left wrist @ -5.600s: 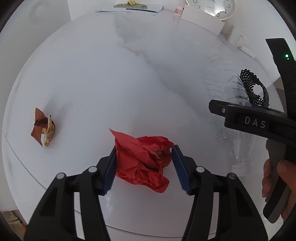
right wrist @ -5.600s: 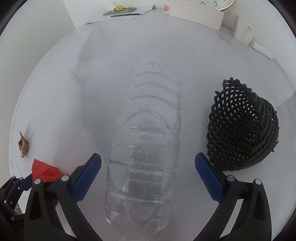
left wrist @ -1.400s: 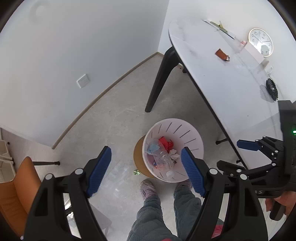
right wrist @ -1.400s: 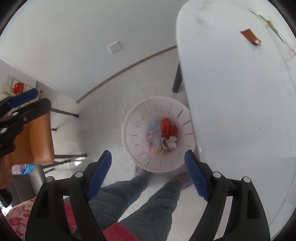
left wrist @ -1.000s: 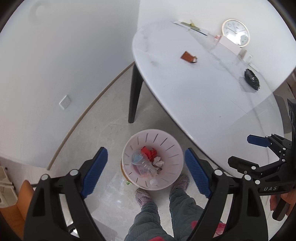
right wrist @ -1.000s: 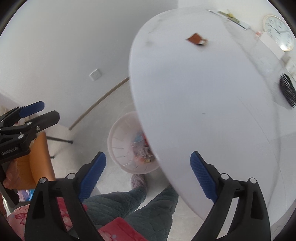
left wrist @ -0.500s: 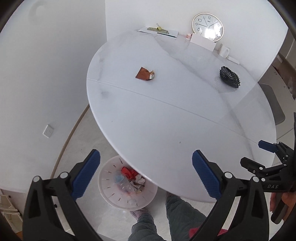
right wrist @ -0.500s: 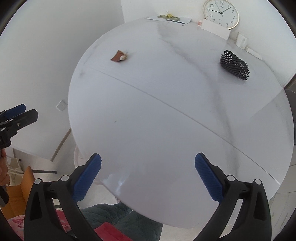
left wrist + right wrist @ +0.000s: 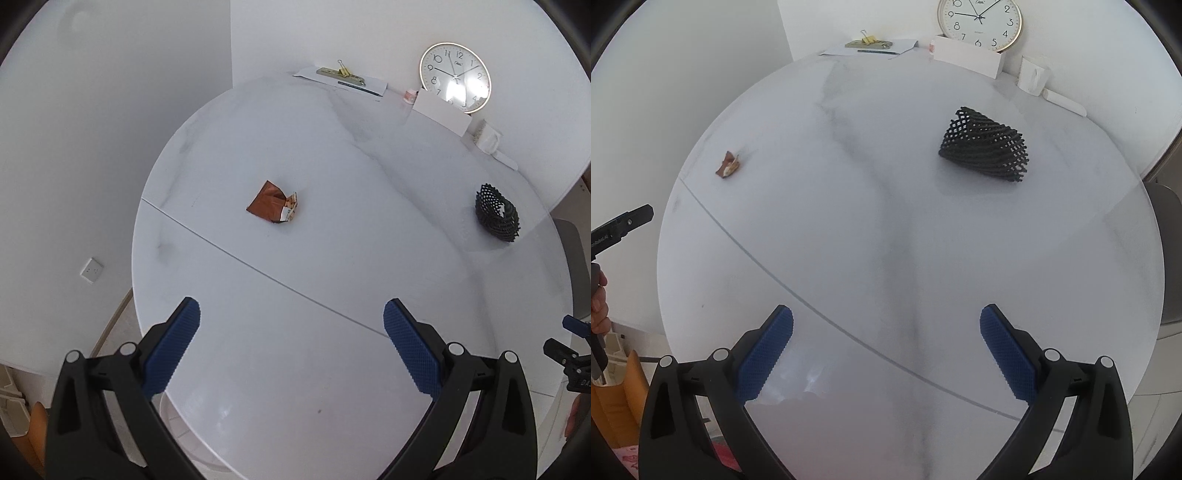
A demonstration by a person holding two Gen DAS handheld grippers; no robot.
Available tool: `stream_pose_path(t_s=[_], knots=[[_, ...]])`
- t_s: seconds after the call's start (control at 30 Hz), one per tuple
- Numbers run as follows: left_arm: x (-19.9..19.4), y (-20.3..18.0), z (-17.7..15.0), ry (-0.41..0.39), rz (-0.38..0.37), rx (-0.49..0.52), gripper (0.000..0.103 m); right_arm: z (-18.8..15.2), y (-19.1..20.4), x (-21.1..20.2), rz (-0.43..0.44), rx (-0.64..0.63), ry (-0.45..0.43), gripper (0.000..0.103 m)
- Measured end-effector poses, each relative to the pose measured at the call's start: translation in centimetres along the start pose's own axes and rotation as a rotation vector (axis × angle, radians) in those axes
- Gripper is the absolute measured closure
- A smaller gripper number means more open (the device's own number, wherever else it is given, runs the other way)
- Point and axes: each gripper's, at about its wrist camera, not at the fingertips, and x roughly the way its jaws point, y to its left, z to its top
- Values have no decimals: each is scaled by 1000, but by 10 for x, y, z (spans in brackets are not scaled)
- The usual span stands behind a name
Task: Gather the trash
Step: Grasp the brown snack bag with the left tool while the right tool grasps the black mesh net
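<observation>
A crumpled brown wrapper [image 9: 273, 205] [image 9: 728, 165] lies on the left part of the round white table [image 9: 332, 258] [image 9: 886, 240]. A black foam net sleeve [image 9: 496, 212] [image 9: 986, 149] lies at the right. My left gripper [image 9: 291, 325] hangs open and empty over the table's near edge, well short of the wrapper. My right gripper [image 9: 886, 328] is open and empty too, above the near half of the table, with the net far ahead to the right. The bin [image 9: 192, 435] shows only as a pale rim under the table edge.
At the table's far side, against the wall, stand a clock [image 9: 455, 76], a white card [image 9: 441, 110], papers with a binder clip [image 9: 341, 75] and a small white holder [image 9: 1036, 77]. An orange chair [image 9: 613, 406] stands at the left, and a grey chair [image 9: 1163, 258] at the right.
Both grippers have swung from over the bin on the floor to above the table. The bin has slid out of sight beneath the table edge; wrapper and net now look closer.
</observation>
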Motion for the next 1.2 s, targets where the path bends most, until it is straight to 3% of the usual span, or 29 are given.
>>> stream_pose_path(t_s=[0.27,0.67,0.73,0.8,0.87,0.9,0.97,1.0,1.1,1.2], knots=[[65,-12,40,39,83,12,8,68,-55,48,-6,42,4,2],[150,5,91,94,128,-16,8,161,-102,151,-66,169,23,3],[161,5,95,109,129,-11,13,171,-107,168,-73,190,28,3],[170,4,96,130,117,-7,30,177,-108,181,-77,194,38,3],[177,4,96,146,113,-5,44,181,-106,187,-85,187,24,11],[178,5,97,153,104,-8,55,181,-104,188,-92,180,26,25],[178,7,97,151,83,-21,59,182,-102,188,-116,171,20,44],[177,7,97,145,79,-23,60,182,-100,186,-97,170,15,61],[174,8,96,138,76,-14,63,181,-103,179,-50,183,14,89],[167,10,96,128,65,-17,67,177,-101,169,-26,182,3,88]])
